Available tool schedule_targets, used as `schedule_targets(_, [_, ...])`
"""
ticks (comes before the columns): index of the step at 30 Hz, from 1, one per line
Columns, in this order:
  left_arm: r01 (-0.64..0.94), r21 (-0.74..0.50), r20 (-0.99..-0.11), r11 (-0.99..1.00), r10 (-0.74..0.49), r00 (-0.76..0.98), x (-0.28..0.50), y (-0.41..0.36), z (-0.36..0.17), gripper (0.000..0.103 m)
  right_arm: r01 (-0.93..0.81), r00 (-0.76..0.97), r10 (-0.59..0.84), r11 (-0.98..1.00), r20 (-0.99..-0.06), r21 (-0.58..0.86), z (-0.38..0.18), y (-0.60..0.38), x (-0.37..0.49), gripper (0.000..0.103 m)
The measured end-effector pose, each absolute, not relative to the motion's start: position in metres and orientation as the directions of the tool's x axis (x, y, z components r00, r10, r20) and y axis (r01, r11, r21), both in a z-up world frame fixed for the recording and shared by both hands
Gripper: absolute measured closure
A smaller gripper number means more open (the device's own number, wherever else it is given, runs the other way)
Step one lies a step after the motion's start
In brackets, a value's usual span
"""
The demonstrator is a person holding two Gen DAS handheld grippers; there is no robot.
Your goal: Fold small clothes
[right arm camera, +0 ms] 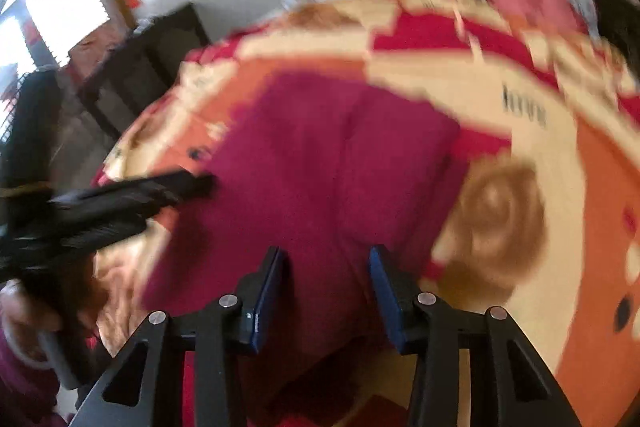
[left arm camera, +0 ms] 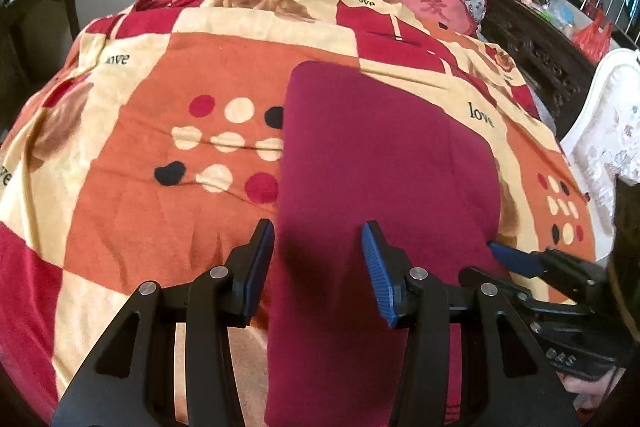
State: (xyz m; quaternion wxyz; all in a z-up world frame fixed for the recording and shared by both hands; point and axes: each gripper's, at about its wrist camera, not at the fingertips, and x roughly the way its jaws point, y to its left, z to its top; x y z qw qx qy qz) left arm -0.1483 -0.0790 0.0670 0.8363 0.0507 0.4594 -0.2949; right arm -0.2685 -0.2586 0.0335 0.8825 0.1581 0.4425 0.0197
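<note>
The maroon garment [left arm camera: 384,163] is laid flat, apparently partly folded, near the bed's [left arm camera: 120,187] front edge; further folds likely remain. Both the left gripper [left arm camera: 318,247] and right gripper [right arm camera: 328,269] are held agape, empty.

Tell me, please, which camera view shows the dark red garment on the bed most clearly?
The left wrist view shows it best: the dark red garment is sharp there, lying flat on the patterned bedspread, with clean edges. In the right wrist view the garment fills the centre, but motion blur smears its outline.
</note>
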Motion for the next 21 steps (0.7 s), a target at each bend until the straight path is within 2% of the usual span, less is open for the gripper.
schedule_targets(9, [0.518,-0.137,-0.790,0.844,-0.409,0.457,-0.160,-0.075,0.078,0.058,0.128,0.688,0.175,0.926,-0.704,0.355,0.067,-0.262,-0.297,0.059])
schedule_targets(11, [0.519,-0.116,-0.784,0.847,-0.398,0.475,-0.163,-0.074,0.083,0.058,0.148,0.716,0.133,0.931,-0.686,0.335,0.078,-0.257,-0.304,0.053])
schedule_targets(21, [0.500,-0.091,-0.777,0.861,-0.376,0.505,-0.174,-0.060,0.095,0.058,0.199,0.725,0.027,0.948,-0.688,0.247,0.095,-0.237,-0.309,0.052])
